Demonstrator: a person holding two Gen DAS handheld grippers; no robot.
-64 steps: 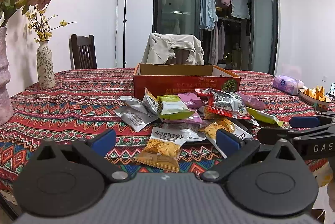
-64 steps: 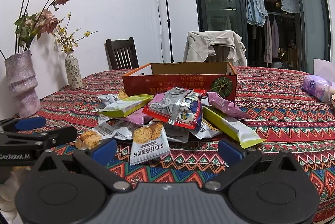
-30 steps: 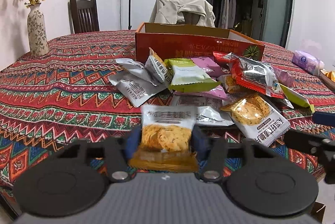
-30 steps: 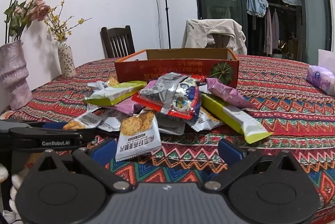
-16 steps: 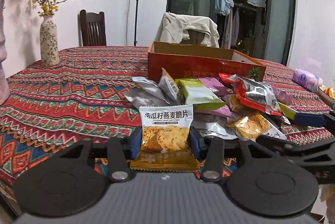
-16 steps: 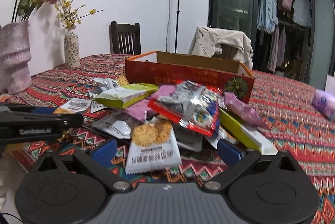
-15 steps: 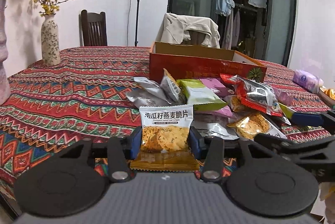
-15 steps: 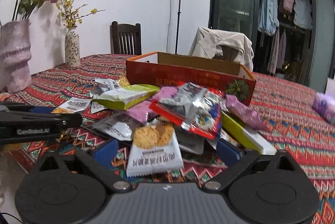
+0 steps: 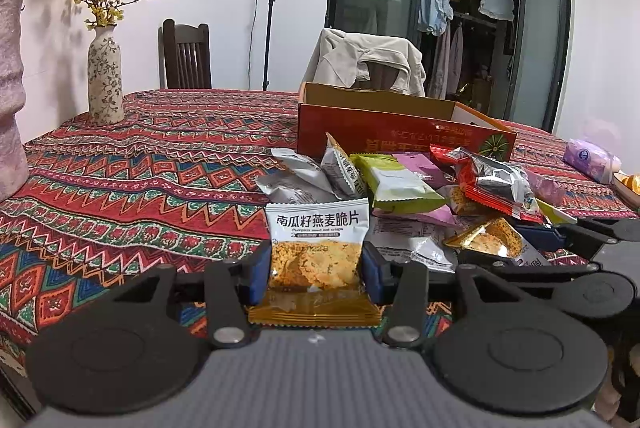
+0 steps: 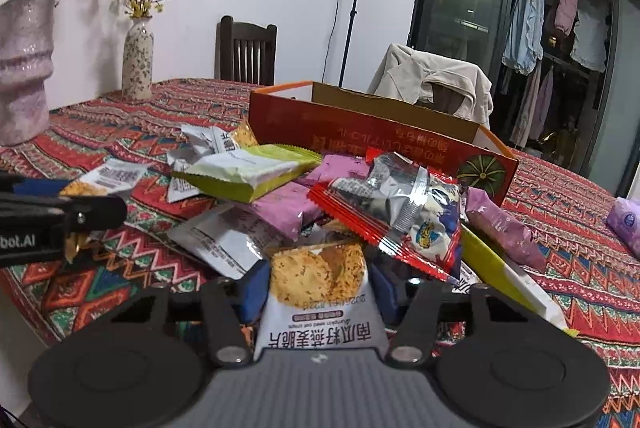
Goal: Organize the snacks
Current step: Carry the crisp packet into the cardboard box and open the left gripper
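- the left gripper [image 9: 316,270] is closed on a pumpkin seed oat crisps packet [image 9: 317,248], pinching its two side edges; the packet stands upright just in front of the snack pile [image 9: 404,184] on the patterned tablecloth [image 9: 140,164].
- the right gripper [image 10: 318,290] is closed on a second crisps packet [image 10: 318,292] of the same kind, label upside down, at the near edge of the pile.
- both packets look light and soft, with slippery foil, and the crisps inside probably break easily; a gentle hold on the sealed edges seems the safest.
- the red cardboard box [image 9: 400,128] stands open behind the pile; its inside is hidden, so its contents cannot be told.
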